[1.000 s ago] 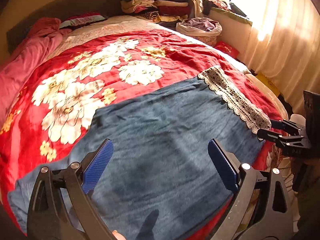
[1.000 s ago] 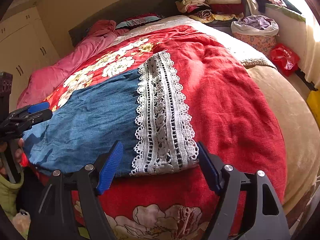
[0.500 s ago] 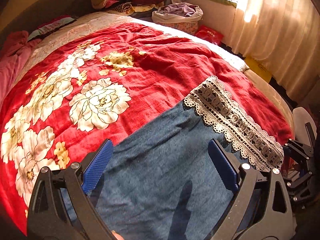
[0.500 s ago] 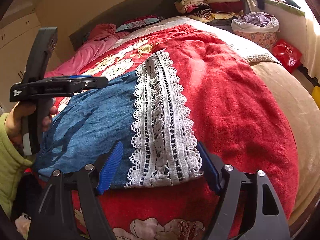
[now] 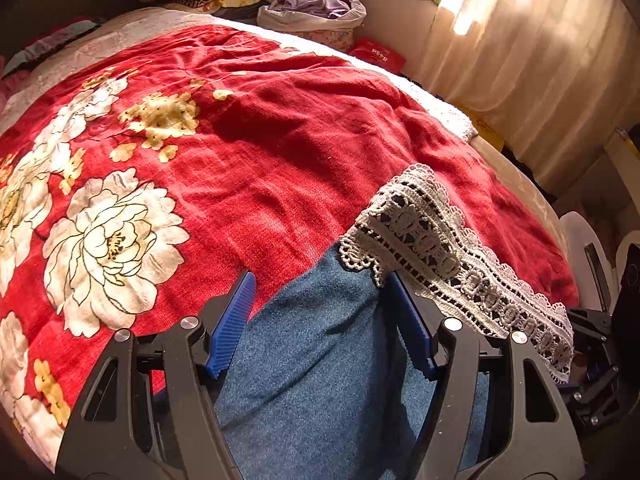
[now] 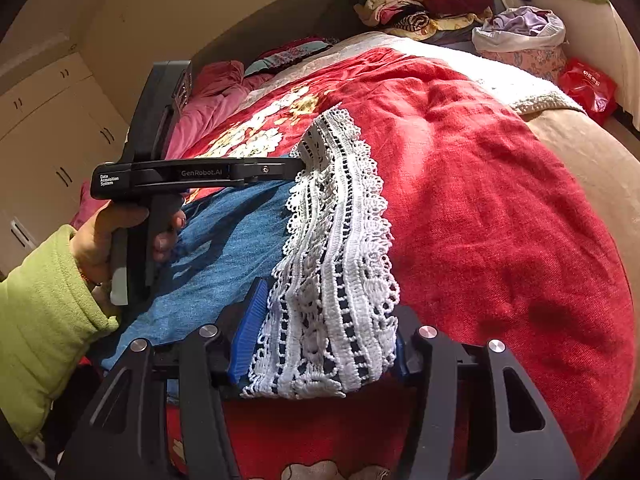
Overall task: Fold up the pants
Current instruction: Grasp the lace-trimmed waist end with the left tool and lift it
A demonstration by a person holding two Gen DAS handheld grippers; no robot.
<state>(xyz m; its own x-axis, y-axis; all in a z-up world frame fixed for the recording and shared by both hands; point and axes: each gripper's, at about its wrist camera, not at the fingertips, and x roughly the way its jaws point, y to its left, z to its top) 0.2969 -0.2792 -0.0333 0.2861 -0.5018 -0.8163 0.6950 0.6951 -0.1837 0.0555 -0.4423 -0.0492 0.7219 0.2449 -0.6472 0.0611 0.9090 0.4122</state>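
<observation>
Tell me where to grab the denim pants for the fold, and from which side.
Grip the lace-trimmed hem, one gripper at each end, coming in from the near bed edge. The denim pants lie flat on the red blanket, and that hem is a free edge. The left gripper and right gripper have just been closing there, cloth between the jaws.

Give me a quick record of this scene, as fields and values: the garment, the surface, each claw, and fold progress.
Garment: blue denim pants with white lace hem, spread out
Surface: red floral blanket
Left claw: jaws have just been closing, denim between them at the hem's far corner; grip unclear
Right claw: jaws have just been closing, the hem's near corner between them; grip unclear
Fold: not yet made
</observation>
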